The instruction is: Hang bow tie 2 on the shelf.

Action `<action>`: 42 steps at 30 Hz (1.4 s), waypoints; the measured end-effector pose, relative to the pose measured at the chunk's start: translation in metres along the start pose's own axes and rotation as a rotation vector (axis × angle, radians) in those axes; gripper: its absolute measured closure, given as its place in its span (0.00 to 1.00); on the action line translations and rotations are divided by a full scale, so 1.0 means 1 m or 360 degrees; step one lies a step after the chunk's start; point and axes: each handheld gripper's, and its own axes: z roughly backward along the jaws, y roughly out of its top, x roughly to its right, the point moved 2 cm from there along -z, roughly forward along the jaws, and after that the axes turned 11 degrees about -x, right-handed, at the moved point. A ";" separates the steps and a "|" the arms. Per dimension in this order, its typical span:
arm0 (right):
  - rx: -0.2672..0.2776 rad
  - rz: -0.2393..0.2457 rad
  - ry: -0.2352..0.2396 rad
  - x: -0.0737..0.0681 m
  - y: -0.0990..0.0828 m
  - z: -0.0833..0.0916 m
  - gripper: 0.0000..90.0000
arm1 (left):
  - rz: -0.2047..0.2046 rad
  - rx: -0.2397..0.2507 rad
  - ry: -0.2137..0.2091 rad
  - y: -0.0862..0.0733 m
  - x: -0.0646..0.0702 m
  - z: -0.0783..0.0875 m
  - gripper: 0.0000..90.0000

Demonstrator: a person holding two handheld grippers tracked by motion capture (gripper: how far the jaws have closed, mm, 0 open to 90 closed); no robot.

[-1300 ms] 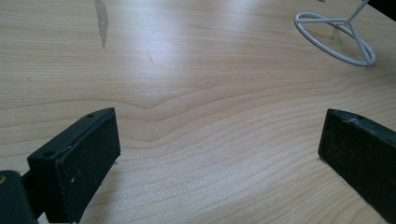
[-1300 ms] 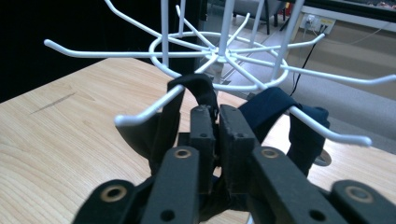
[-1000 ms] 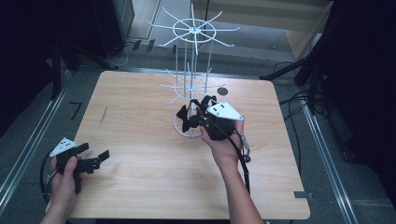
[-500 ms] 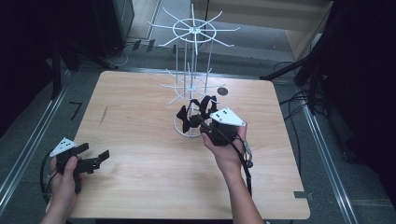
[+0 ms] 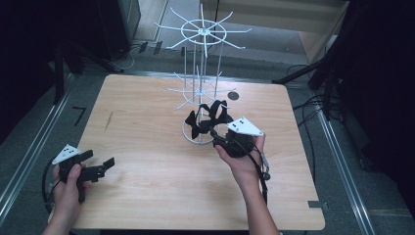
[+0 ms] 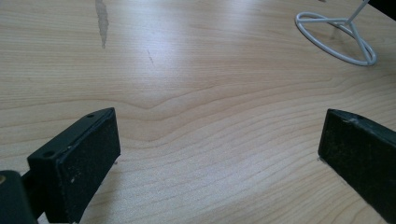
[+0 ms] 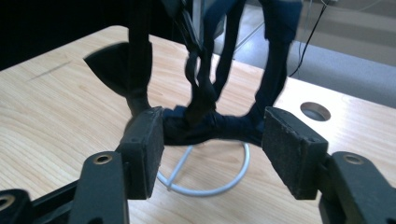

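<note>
Black strap bundle point(image 5: 208, 120) hangs on the low arms of the white wire rack point(image 5: 200, 93), over its ring base, mid-desk point(image 5: 147, 147). Right gripper point(image 7: 212, 149) sits right at it: fingers have just been opening, now apart, a strap loop lying crosswise between the pads, left pad maybe brushing it. Straps run vertically up from the fingers. Left gripper point(image 5: 100, 169) is well off at the desk's near-left edge, fingers wide apart, nothing between. Right hand is nearer.

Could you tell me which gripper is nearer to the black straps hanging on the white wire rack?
The right gripper: its jaws, just opening, flank the black straps at the rack's base. The left gripper rests open, far away at the table's near left corner.
</note>
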 end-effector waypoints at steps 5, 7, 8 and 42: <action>-0.0030 -0.0009 0.0002 0.004 -0.005 0.000 0.41 | -0.0003 -0.0003 0.0001 0.000 0.000 0.000 0.00; -0.0054 -0.0016 -0.0003 0.007 -0.010 -0.001 0.40 | -0.0003 -0.0003 0.0001 0.000 0.000 0.000 0.00; -0.0057 -0.0018 -0.0003 0.008 -0.011 -0.001 0.40 | -0.0004 -0.0003 0.0001 0.000 0.000 0.000 0.00; -0.0169 -0.0089 -0.0094 0.048 -0.053 0.011 0.37 | -0.0001 0.0000 0.0003 0.000 0.000 0.000 0.00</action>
